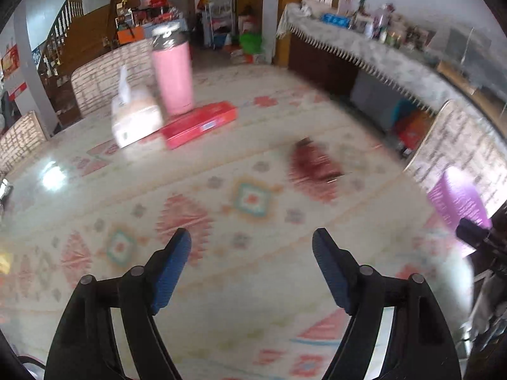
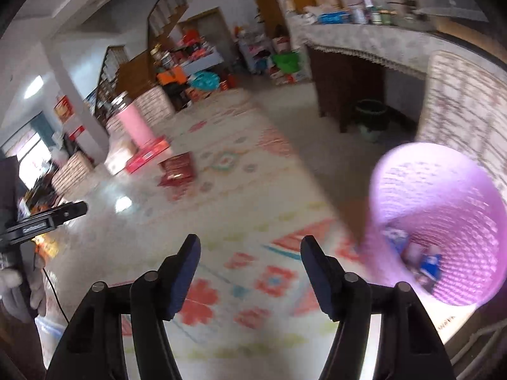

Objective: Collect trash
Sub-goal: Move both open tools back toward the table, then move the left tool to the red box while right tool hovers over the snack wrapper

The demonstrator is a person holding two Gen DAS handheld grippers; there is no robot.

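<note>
Both tools spread, nothing between the jaws: left tool [image 1: 252, 242], right tool [image 2: 250, 250]. Remaining trash, I judge, is the dark red wrapper [image 1: 313, 166] mid-desk, far of my left tool. Purple basket [image 2: 443, 231] sits at the desk's [image 1: 221, 316] right edge, already holding scraps. Risks: frames are blurred, so I could misjudge the grab; the pink flask [image 1: 174, 76] and tissue box [image 1: 134, 120] stand far left, well apart. Open room between.

Bright daylight, glare patches on the glossy tablecloth [image 1: 253, 164]; strong motion blur throughout, fisheye bending and dark vignetting at the edges.
</note>
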